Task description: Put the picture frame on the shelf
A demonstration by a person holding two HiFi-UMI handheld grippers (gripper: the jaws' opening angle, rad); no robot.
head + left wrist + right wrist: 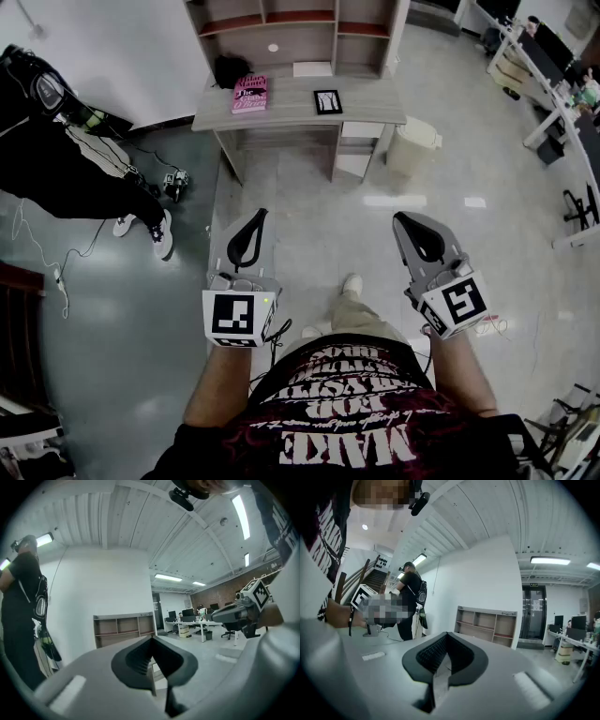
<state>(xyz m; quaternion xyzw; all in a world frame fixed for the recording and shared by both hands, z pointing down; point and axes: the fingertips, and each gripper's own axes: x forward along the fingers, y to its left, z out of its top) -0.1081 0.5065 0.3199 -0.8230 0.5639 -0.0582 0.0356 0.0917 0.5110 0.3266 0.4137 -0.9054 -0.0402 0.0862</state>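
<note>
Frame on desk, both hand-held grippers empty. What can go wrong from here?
1. The picture frame seems to lie flat on the desk: little edge to pinch, so it may slip.
2. The left hand-held gripper and right hand-held gripper are shut; unopened, they would shove it.
3. Cables trailing at left are a trip hazard.

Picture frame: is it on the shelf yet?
Not yet. The picture frame lies on the desk, beside the pink book, below the shelf.

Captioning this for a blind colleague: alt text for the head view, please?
Looking steeply down, a person holds a left tool and a right tool, both shut and empty, out over a grey floor. Ahead stands a desk with a black picture frame and a pink book, backed by an open shelf.
</note>
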